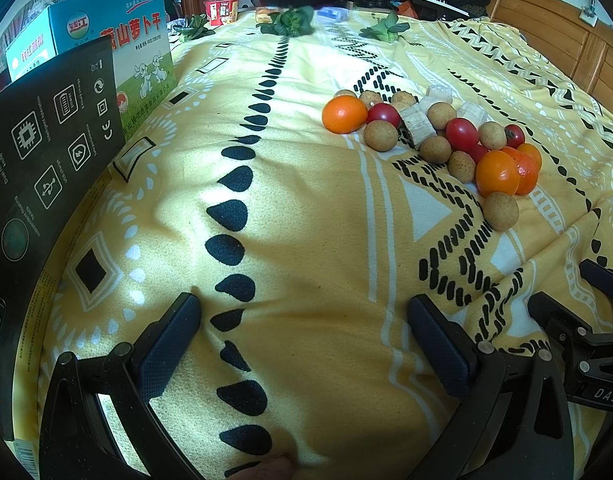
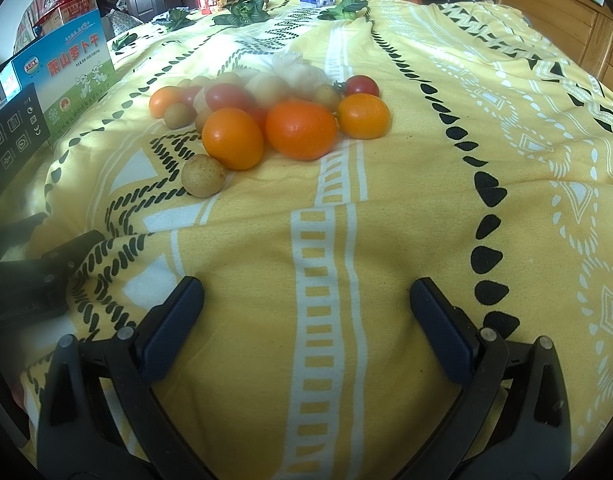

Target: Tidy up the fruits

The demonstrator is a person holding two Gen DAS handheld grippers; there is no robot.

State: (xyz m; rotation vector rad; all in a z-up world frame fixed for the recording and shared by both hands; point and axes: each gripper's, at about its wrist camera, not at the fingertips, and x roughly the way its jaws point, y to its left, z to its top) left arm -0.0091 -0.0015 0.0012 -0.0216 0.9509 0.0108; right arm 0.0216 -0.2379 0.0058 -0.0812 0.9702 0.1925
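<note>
Yellow cloth (image 2: 406, 184), fruit pile (image 2: 266, 120), fingers (image 2: 174, 320) apart

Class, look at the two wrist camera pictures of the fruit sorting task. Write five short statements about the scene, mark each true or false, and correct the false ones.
1. The left gripper is open and holds nothing. True.
2. The right gripper is shut on an orange. False: it is open and empty, short of the fruit.
3. The fruit pile includes oranges, red tomatoes and small brown round fruits. True.
4. The fruit lies in a basket. False: it lies loose on the yellow patterned cloth.
5. A blue and green box stands at the left side of the cloth. True.
</note>
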